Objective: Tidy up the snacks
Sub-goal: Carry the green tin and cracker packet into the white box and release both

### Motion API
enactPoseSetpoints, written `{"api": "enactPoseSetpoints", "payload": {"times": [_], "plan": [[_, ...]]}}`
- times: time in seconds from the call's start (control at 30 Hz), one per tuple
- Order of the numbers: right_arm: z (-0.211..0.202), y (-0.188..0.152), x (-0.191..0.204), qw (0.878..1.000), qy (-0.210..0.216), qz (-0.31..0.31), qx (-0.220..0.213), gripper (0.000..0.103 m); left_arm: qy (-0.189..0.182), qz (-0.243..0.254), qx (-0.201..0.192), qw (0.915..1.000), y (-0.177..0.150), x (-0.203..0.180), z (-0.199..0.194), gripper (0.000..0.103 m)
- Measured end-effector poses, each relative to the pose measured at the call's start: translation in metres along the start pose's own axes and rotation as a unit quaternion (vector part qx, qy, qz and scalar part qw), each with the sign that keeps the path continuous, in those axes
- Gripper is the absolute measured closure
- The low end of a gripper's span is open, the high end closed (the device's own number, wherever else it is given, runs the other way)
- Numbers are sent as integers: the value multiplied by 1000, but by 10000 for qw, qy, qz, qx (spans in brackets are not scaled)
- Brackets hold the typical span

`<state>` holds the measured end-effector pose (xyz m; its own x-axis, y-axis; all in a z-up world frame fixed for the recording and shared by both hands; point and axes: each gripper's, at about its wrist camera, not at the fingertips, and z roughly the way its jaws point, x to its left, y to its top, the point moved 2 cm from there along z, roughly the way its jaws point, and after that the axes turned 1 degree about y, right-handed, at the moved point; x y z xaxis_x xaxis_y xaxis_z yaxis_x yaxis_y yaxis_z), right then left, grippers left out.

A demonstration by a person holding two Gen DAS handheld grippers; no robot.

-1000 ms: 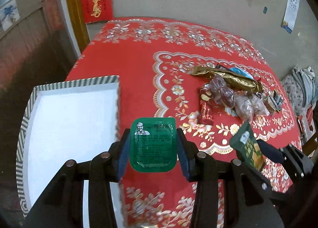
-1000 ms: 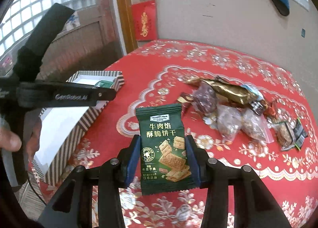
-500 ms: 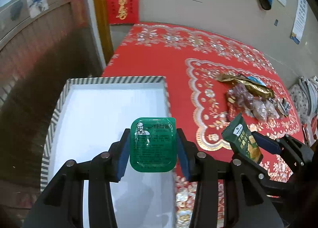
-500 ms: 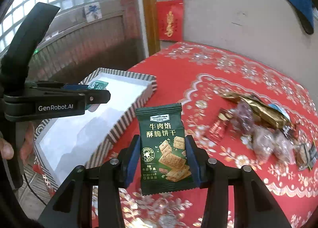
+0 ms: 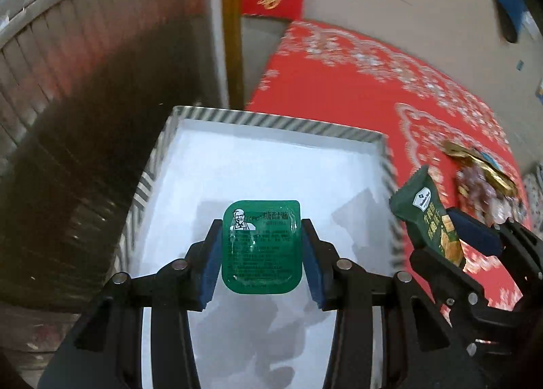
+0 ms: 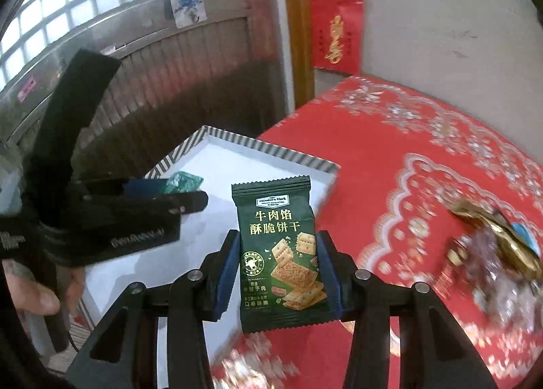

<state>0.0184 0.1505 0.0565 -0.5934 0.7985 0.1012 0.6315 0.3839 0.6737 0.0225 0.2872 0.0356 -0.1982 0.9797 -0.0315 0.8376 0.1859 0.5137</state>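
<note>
The green sauce cup (image 5: 261, 246) is clamped between the left gripper (image 5: 261, 253) pads, face up and level, hanging over the white floor of the striped box (image 5: 271, 121), likely so it can drop flat. To its right, the right gripper (image 6: 278, 260) pinches the biscuit packet (image 6: 278, 246) upright over the box's near edge. The remaining snacks (image 6: 492, 246) lie far right on the red desk (image 6: 390, 151). A second ago both grippers were over the desk; the box has since come beneath the left one
</note>
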Motion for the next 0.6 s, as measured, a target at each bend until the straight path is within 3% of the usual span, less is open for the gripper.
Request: {"api": "enactPoseSetpoints", "payload": {"times": [0.2,0.4,0.53,0.6], "plan": [[49,19,3,9996,102,50,277,57,158,-253,234,9993,17,19,30,61],[81,17,6,9986,57,44,530,57,284,-346,567,9974,15,26,58,61],[87,13,9,9985,217,103,501,55,463,-300,532,9971,15,26,57,61],[79,11,11,9981,321,159,494,56,414,-381,577,9968,15,26,56,51]]}}
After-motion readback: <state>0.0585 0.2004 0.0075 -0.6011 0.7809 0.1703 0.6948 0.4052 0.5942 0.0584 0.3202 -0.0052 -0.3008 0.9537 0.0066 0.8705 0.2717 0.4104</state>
